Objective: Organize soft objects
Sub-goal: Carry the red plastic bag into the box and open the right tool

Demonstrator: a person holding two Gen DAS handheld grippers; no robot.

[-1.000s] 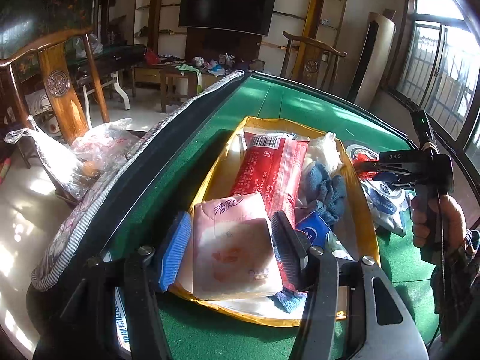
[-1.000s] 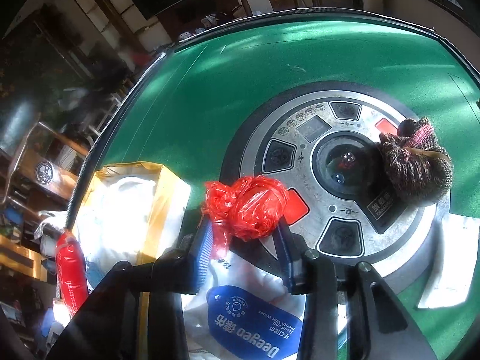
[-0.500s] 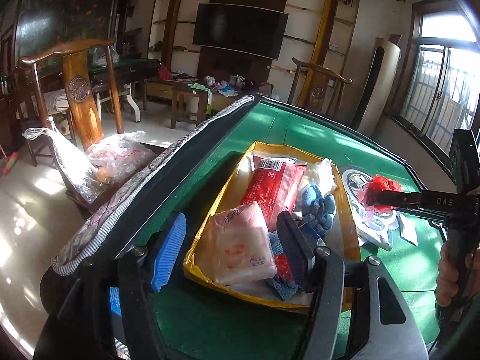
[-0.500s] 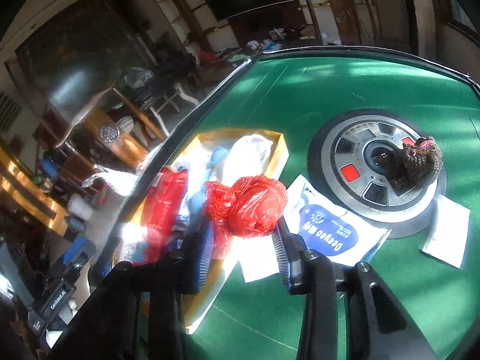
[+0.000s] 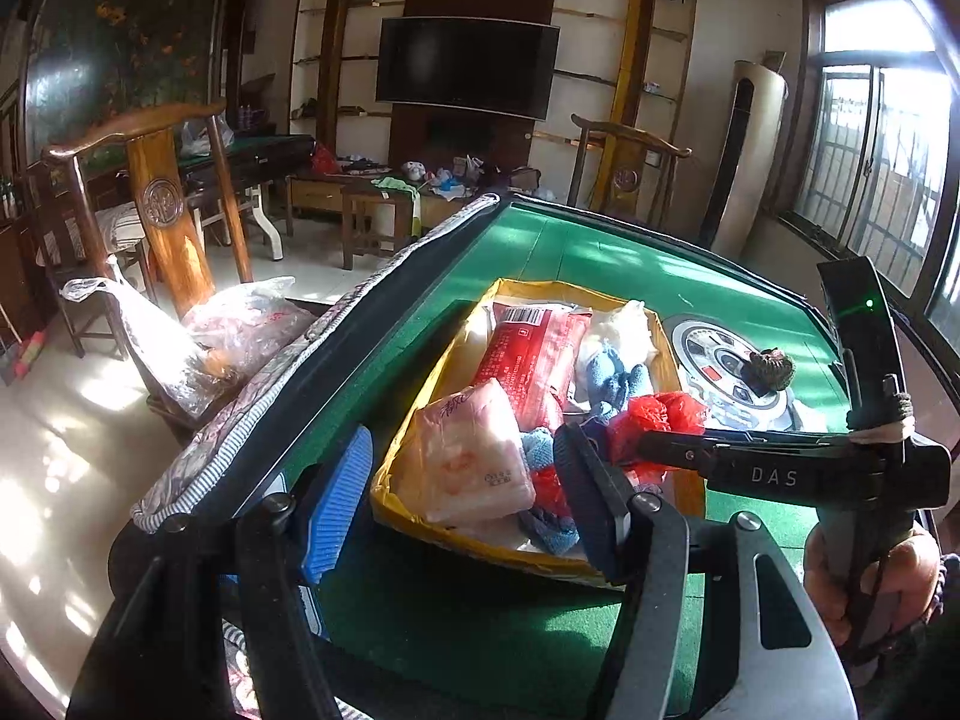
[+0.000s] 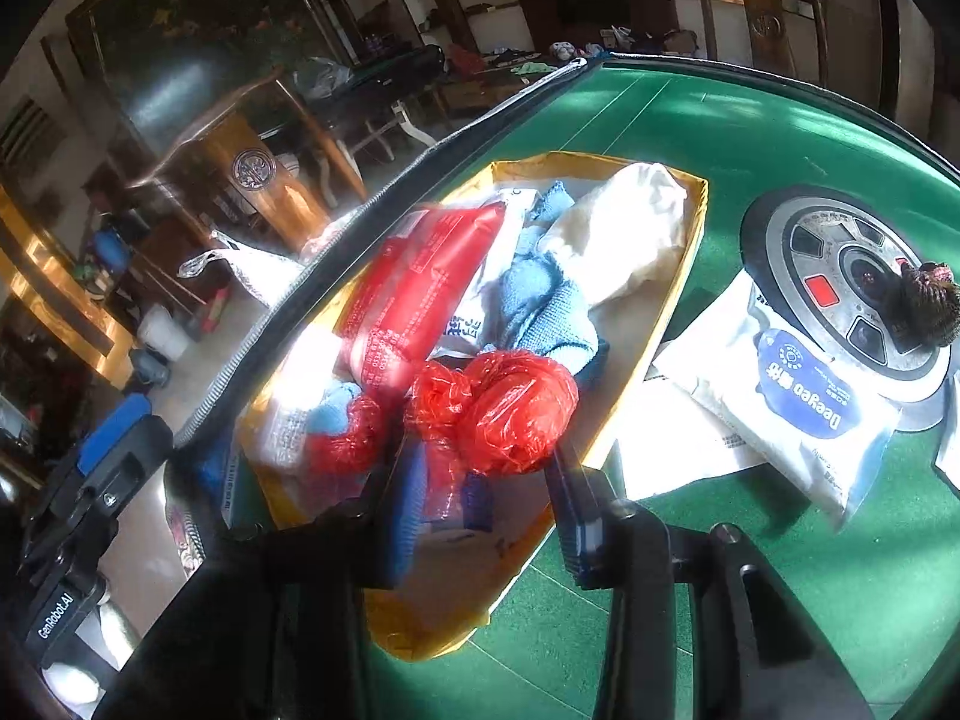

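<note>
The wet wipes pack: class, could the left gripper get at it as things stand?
Probably not directly: the yellow tray and the right gripper, holding the red plastic bag, lie between the open left gripper and the wet wipes pack.

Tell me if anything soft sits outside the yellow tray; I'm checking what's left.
Yes. A knitted brown item sits on the table's round control panel, and a white-and-blue wipes pack lies partly over its edge, both outside the yellow tray.

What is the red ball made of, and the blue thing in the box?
The red ball in the right gripper looks like thin shiny plastic: see-through and crinkly. The blue thing seems soft knitted cloth, dull and fuzzy.
</note>
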